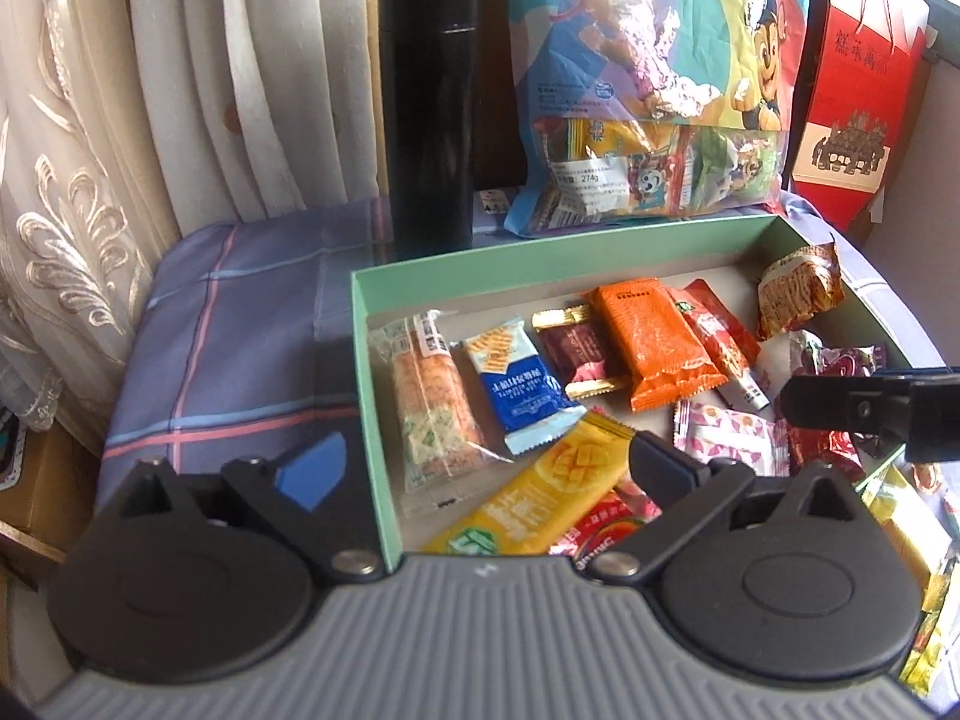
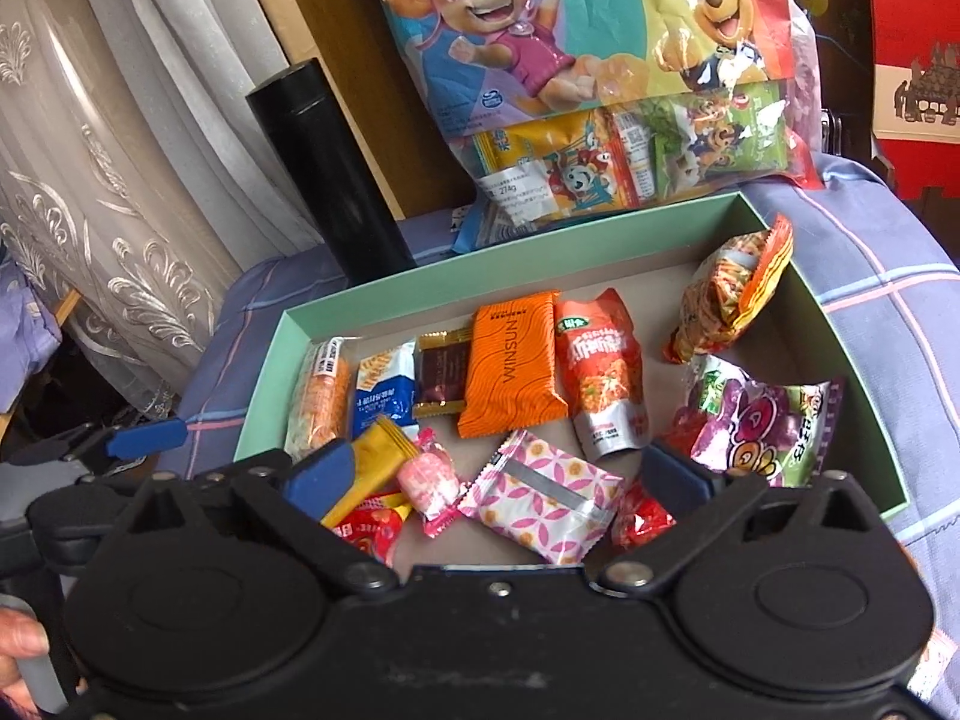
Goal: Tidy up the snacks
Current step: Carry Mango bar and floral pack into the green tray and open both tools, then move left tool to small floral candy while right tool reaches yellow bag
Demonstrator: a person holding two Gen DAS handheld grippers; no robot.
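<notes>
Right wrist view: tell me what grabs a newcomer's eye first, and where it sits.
The cartoon-puppy snack bag dominates, standing behind the far wall of the green box. Inside the box, the orange packet glows in the middle of a back row of snacks, with a pink-flowered packet nearer the open right gripper. A black flask stands upright at the box's far left corner.

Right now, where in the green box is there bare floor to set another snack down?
Bare floor runs along the green box's far wall, behind the orange packet, up to the noodle pack. The near half, around the pink flowered packet, is crowded.
</notes>
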